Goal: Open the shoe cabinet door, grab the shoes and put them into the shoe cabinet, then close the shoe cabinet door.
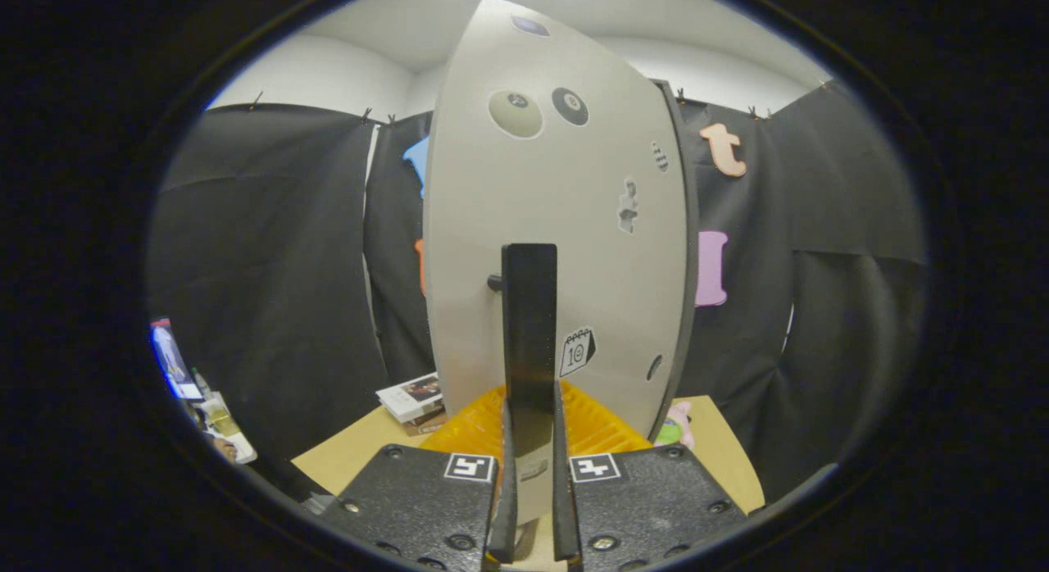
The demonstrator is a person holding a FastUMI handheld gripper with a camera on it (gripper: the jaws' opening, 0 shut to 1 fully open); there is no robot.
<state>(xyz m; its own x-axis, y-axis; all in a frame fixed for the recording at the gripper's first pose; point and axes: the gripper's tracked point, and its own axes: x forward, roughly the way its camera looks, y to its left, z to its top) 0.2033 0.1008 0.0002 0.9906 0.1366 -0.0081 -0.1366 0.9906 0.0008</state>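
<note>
Door (565,228): grey, stickered, upright at frame centre, seen nearly edge-on. Handle (529,334): dark vertical bar on the door, clamped between both fingers of the gripper (531,506), jaws narrow. Crate (590,429): yellow, behind the fingers. Books (412,398): stacked, lower left, on the table (721,449).

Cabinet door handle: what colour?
Black handle, gripper view; tool shut on it.
</note>
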